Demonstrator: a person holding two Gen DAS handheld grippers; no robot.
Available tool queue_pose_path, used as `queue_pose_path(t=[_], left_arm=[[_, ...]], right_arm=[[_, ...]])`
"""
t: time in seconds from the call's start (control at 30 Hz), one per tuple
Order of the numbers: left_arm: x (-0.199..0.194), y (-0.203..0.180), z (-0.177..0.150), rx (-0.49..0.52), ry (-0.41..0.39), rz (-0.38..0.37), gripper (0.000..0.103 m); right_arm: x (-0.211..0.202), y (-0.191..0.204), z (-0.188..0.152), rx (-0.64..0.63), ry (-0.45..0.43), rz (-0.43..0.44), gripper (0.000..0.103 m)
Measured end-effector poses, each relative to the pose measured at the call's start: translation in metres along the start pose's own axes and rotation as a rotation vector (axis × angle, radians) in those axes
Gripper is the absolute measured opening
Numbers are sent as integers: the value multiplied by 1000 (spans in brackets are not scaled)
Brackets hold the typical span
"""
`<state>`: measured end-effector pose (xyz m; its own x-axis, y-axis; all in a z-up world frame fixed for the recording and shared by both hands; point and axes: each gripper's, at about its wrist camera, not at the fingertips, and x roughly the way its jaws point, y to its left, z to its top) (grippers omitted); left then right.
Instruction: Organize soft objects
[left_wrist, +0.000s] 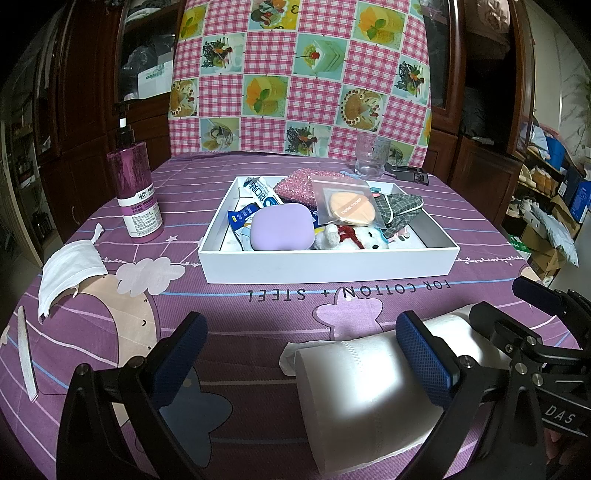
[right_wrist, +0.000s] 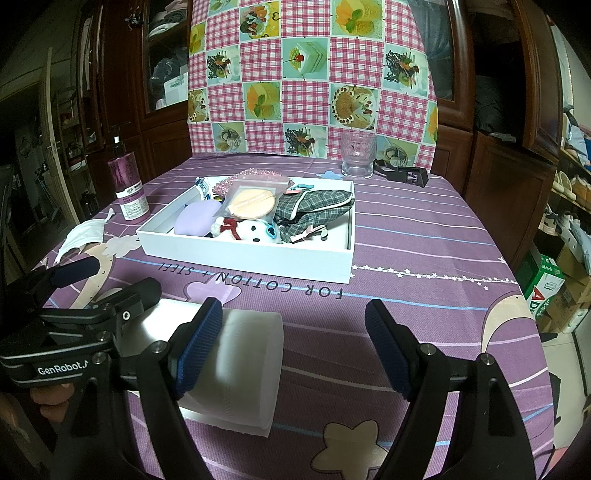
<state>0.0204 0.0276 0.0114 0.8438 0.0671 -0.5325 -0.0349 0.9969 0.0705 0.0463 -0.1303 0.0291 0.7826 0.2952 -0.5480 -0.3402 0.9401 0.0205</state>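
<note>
A white toilet paper roll (left_wrist: 365, 391) lies on its side on the purple tablecloth at the near edge. My left gripper (left_wrist: 303, 354) is open; its right finger overlaps the roll and its left finger stands clear of it. My right gripper (right_wrist: 293, 347) is open too, with only its left finger in front of the roll (right_wrist: 243, 365). A white box (left_wrist: 328, 264) ahead holds a lilac pouch (left_wrist: 282, 227), a plush toy (left_wrist: 354, 236), a bagged powder puff (left_wrist: 351, 208), plaid cloth (left_wrist: 397, 210) and a pink sequin pouch (left_wrist: 295, 188). A white face mask (left_wrist: 70, 269) lies at the left.
A purple pump bottle (left_wrist: 138, 192) stands at the back left, and a glass (left_wrist: 371, 155) and a black object (left_wrist: 408, 171) behind the box. A nail file (left_wrist: 26, 358) lies at the far left. A checked cloth hangs at the back. Cabinets and shelves ring the table.
</note>
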Motion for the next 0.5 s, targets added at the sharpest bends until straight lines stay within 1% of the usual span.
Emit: queue_pose_path(t=[0.5], left_arm=[[0, 0, -1, 3, -2, -2, 103]], right_arm=[[0, 1, 0, -1, -1, -1, 80]])
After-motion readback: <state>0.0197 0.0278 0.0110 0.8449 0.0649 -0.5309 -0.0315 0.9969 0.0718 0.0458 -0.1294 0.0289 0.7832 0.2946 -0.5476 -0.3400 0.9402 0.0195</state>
